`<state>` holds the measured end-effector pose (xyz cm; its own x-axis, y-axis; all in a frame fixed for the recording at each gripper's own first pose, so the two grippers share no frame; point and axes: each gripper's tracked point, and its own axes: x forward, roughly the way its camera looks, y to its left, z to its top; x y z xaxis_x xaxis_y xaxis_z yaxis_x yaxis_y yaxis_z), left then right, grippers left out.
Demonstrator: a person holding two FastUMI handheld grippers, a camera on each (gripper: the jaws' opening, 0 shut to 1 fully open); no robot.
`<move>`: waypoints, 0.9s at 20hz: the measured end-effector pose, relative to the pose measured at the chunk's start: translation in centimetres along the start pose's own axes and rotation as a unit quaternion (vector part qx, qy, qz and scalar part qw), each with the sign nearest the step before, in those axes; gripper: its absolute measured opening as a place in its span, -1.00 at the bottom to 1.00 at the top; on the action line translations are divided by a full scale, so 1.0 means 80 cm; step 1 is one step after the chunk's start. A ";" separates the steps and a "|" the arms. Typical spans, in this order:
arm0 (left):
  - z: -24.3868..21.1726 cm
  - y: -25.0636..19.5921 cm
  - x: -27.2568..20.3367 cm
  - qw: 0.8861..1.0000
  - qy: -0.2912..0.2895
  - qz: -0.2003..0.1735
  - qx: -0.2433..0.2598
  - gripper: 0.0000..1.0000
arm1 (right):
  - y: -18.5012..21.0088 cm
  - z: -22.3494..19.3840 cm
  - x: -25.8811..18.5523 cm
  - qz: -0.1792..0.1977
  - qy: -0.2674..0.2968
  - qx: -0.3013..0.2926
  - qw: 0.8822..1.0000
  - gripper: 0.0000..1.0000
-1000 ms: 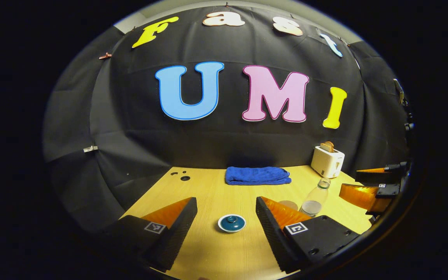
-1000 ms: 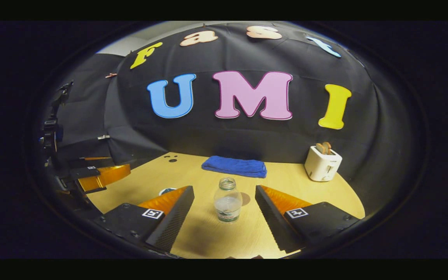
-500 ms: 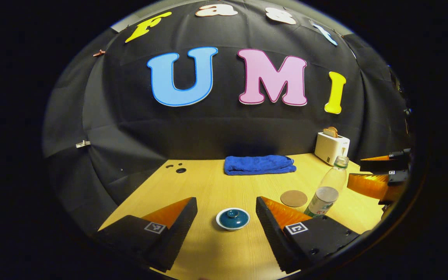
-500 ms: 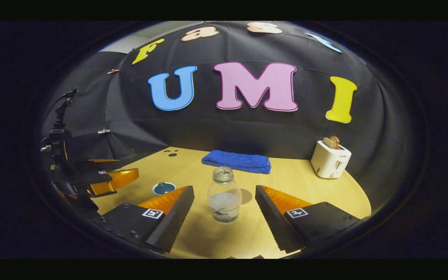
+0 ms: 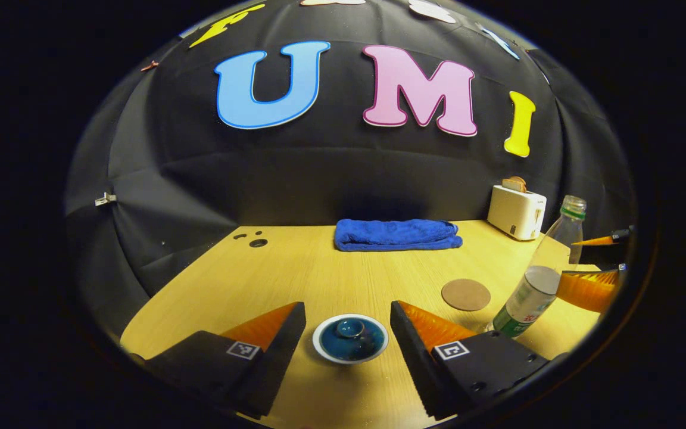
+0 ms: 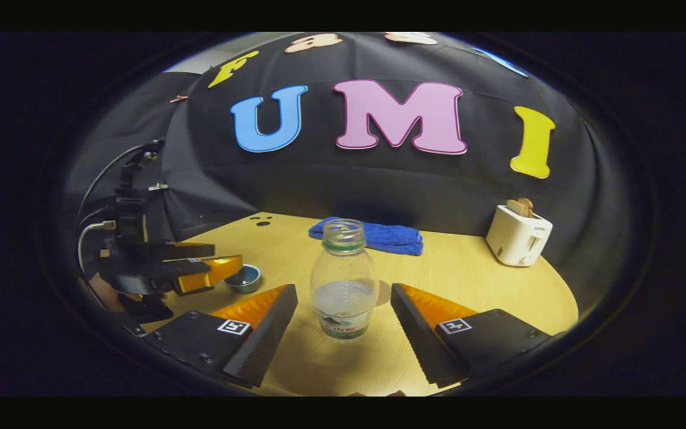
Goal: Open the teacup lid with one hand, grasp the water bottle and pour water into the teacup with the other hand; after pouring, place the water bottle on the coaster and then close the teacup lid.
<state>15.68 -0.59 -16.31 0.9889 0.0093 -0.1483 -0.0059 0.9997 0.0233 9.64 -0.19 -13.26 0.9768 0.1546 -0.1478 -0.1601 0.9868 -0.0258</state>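
Left gripper view: left claw [image 5: 348, 333] gaping open, straddling lidded teacup [image 5: 350, 339] lower centre, fingers not touching. Coaster [image 5: 465, 294] lying right of centre on table [image 5: 295, 268]. Right gripper view: right claw [image 6: 343, 316] standing open, water bottle [image 6: 343, 280] upright, long axis vertical, sitting centred between fingers, nothing gripping.

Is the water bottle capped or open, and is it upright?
Open and upright: the water bottle stands on the table, its mouth bare, partly filled.
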 end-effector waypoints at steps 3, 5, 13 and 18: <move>-0.020 -0.005 0.023 1.000 0.010 -0.007 -0.001 0.66 | -0.003 -0.009 0.007 -0.008 -0.004 0.000 1.000 0.96; -0.028 -0.007 0.027 1.000 0.015 -0.010 0.001 0.56 | -0.006 -0.016 0.012 -0.012 -0.002 0.006 1.000 0.96; -0.033 -0.007 0.038 1.000 0.015 -0.025 0.012 0.24 | -0.009 -0.024 0.029 -0.022 -0.002 0.018 1.000 0.96; -0.032 -0.001 0.042 1.000 0.016 -0.017 0.020 -0.23 | -0.006 -0.028 0.037 -0.023 -0.004 0.021 0.999 0.96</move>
<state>18.62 -0.58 -19.37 0.9830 -0.0241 -0.1820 0.0349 0.9978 0.0563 12.29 -0.33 -15.87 0.9842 0.1094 -0.1396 -0.1091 0.9940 0.0100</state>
